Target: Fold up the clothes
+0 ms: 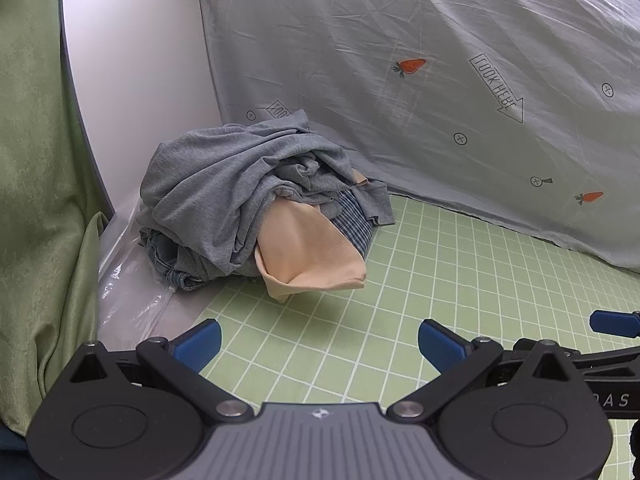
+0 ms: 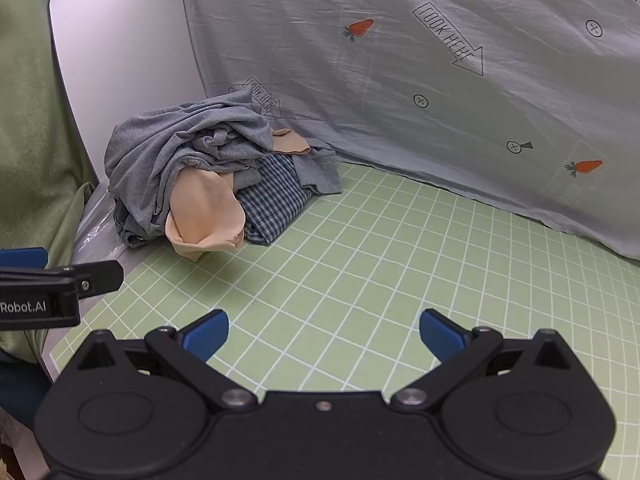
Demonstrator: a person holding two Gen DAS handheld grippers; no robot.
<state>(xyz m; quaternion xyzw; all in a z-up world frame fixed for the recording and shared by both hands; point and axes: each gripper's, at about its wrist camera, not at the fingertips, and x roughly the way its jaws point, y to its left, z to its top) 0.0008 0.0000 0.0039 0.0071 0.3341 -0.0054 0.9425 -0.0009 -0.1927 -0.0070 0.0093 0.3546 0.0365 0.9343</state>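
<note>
Blue rubber pads tip both tools. Nearest the left wrist camera, the left gripper (image 1: 319, 342) hangs over the green grid mat (image 1: 420, 300) with its jaws spread wide and only mat between them. At 3 o'clock in that view, a blue pad and black frame of the right gripper (image 1: 616, 323) poke in from the edge. In the right wrist view the right gripper (image 2: 324, 334) is likewise wide apart and empty above the mat (image 2: 380, 260), and the left gripper's black side, lettered "Robot.AI", shows at 9 o'clock.

Further out, toward 11 o'clock from each tool, sits the heap of clothes (image 1: 256, 200) on the mat's far left corner, well apart from both grippers. A grey garment (image 1: 212, 184) is bunched over the top. A peach garment (image 1: 316, 248) spills out of the front toward the cameras, and a blue checked garment (image 2: 272, 204) lies just beside it at its 3 o'clock. Denim (image 1: 168, 256) peeks from under the pile at 8 o'clock, beside crinkled clear plastic (image 1: 132, 292).

Behind the heap stands a pale rounded board (image 1: 136, 80), with a green curtain (image 1: 36, 160) at 9 o'clock. A light grey sheet (image 1: 440, 60) printed with carrots and "LOOK HERE" arrows drapes across the back from 12 to 3 o'clock.
</note>
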